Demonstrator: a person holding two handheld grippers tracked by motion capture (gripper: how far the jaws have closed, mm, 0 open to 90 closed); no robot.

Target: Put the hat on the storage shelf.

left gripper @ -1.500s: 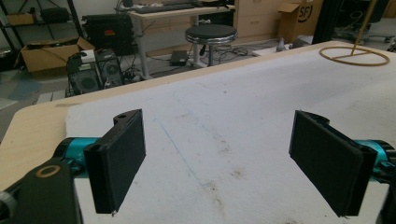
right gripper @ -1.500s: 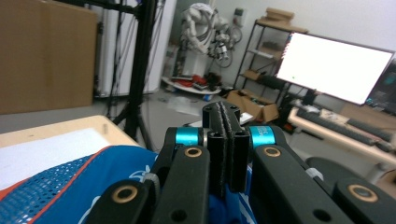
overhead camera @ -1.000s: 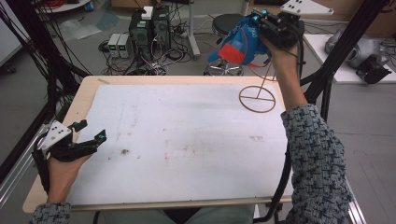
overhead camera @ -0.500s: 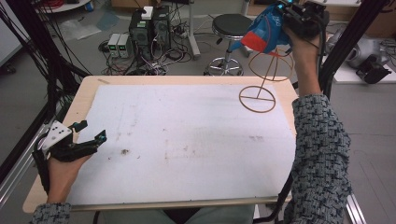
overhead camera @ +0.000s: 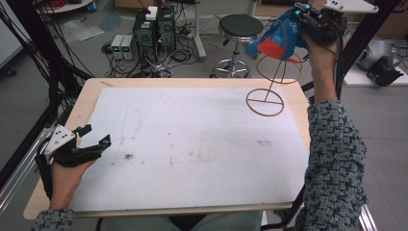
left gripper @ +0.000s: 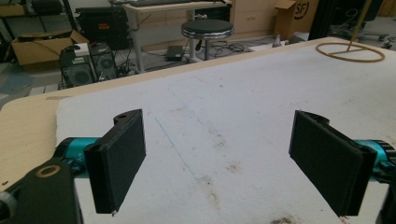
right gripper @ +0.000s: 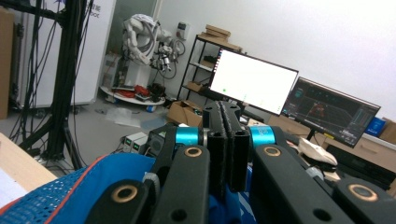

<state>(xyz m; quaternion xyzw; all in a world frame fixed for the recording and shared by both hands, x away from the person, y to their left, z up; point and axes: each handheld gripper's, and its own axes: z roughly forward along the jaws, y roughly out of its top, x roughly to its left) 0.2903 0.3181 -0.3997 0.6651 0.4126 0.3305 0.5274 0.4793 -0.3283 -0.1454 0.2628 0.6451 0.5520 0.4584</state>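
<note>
The right gripper [overhead camera: 308,21] is held high beyond the far right corner of the bench [overhead camera: 48,202], its jaws pressed together on a blue mesh bag [overhead camera: 276,36] with an orange edge. In the right gripper view the jaws are seen fully closed, with the mesh bunched just below them. The bag hangs beside the upper ring of a wire stand [overhead camera: 269,91], whose base ring is set on the white mat [overhead camera: 192,144] near that corner. The bag's exact contact with the ring cannot be told.

The left gripper [overhead camera: 91,144] is rested low at the near left edge, jaws wide apart and nothing held between them; bare mat is seen past its pads [left gripper: 119,158].

Trouble from here is judged likely at the stand: it looks light and narrow-based, so a snag of mesh on the ring could tip it or drag it off the edge. With so little fabric pinched, the bag could also slip free.
</note>
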